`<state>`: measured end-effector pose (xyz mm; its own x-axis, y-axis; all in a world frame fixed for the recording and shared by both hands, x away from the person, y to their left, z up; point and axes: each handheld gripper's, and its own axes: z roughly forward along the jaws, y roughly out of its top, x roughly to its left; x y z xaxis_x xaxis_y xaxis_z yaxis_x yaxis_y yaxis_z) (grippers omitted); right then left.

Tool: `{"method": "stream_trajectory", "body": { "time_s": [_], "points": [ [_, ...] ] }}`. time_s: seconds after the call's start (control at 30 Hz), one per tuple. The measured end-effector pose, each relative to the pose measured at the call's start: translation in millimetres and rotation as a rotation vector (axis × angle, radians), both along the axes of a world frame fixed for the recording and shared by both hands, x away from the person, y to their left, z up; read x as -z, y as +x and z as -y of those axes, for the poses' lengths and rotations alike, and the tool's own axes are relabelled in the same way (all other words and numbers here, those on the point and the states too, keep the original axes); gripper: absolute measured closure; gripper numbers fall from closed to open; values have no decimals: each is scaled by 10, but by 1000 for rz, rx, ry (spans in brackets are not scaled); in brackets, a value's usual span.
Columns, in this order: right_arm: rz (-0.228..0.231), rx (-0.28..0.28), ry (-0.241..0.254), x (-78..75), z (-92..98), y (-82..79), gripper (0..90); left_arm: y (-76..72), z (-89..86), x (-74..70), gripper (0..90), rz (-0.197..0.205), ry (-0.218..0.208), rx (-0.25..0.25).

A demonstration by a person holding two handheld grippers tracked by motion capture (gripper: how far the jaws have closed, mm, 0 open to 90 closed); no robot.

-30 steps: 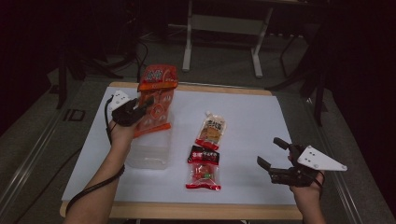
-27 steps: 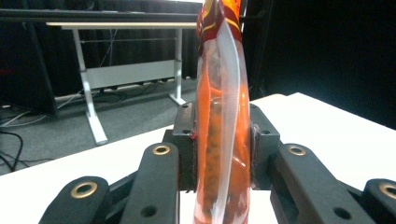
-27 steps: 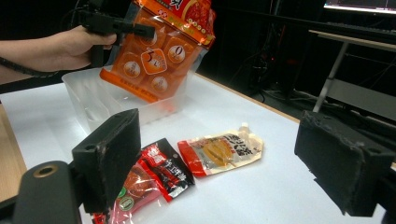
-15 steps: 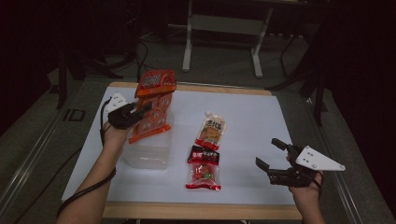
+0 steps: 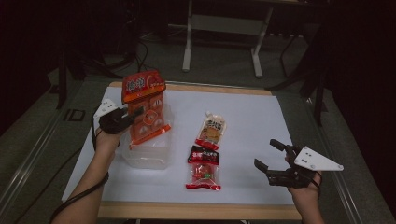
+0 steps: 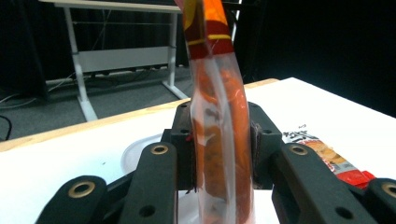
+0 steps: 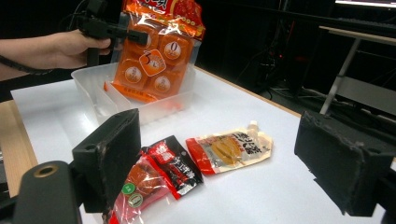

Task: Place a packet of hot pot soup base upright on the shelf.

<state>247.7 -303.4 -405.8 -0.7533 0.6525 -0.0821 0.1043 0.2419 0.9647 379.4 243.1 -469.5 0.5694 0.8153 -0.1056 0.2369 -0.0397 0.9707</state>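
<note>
Left gripper [image 5: 136, 113] clamped on the orange snack bag [image 5: 145, 106], held upright with its bottom inside the clear tub [image 5: 145, 156] at table's left; right gripper [image 5: 272, 155] wide open, empty, near right.

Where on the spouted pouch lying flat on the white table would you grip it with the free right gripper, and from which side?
Probably the spouted pouch's long side edges, mid-body, coming straight down from above: it lies flat, is narrow enough for the open right gripper, and its far end tapers to a small spout. The red packet lies close at its near end.
</note>
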Motion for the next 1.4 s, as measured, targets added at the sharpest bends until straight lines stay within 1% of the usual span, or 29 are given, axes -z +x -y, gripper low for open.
{"method": "stream_trajectory", "body": {
  "time_s": [0.13,0.2,0.3,0.33,0.37,0.43,0.47,0.5,0.57,0.6,0.63,0.67,0.7,0.73,0.8,0.83,0.93,1.0,1.1,1.13,1.23,1.27,1.4],
  "points": [
    [-7,2,-1,17,-6,8,144,-26,-73,68,691,-15,-15,-22],
    [-8,1,-4,25,-10,10,144,-31,-97,87,686,-25,-30,-31],
    [-10,1,-5,33,-15,13,145,-29,-94,85,681,-23,-24,-32],
    [-13,0,-5,37,-18,13,144,-22,-89,81,672,-17,-7,-37],
    [-14,1,-5,38,-17,14,144,-21,-87,78,664,-18,0,-40],
    [-15,2,-4,40,-17,14,144,-20,-87,77,644,-5,25,-39],
    [-16,2,-5,41,-16,15,145,-22,-83,71,611,-1,38,-47],
    [-16,2,-5,41,-15,16,144,-23,-79,63,583,-1,32,-51],
    [-16,2,-5,41,-16,14,145,-17,-78,39,505,-22,-5,-49],
    [-15,1,-5,41,-17,13,144,-16,-74,29,435,-30,-14,-50],
    [-15,2,-6,41,-17,12,144,-19,-68,17,422,-37,-16,-50],
    [-15,1,-5,41,-16,12,145,-25,-61,4,420,-35,-9,-49],
    [-16,1,-4,41,-15,13,145,-28,-51,-10,378,-35,-6,-57],
    [-16,1,-3,42,-15,13,145,-31,-45,-24,321,-46,-5,-66],
    [-16,2,-3,41,-15,12,145,-39,-43,-45,226,-54,-23,-70],
    [-15,2,-4,40,-16,12,145,-51,-41,-63,182,-58,-24,-81],
    [-11,0,-3,36,-20,13,145,-85,-39,-100,89,-64,-26,-92],
    [-14,1,-2,37,-26,18,157,-116,-35,-133,37,-78,-27,-80],
    [-18,2,-1,44,-37,27,157,-190,-37,-198,22,-74,-27,-94],
    [-20,2,0,48,-42,31,157,-224,-43,-220,15,-66,-40,-98],
    [-20,14,-5,61,-54,38,156,-326,-72,-276,15,-62,-63,-102],
    [-21,15,-6,63,-56,39,156,-359,-77,-292,15,-67,-67,-101],
    [-10,15,-37,64,-73,33,156,-508,-100,-347,15,-63,-52,-108]
  ]
}}
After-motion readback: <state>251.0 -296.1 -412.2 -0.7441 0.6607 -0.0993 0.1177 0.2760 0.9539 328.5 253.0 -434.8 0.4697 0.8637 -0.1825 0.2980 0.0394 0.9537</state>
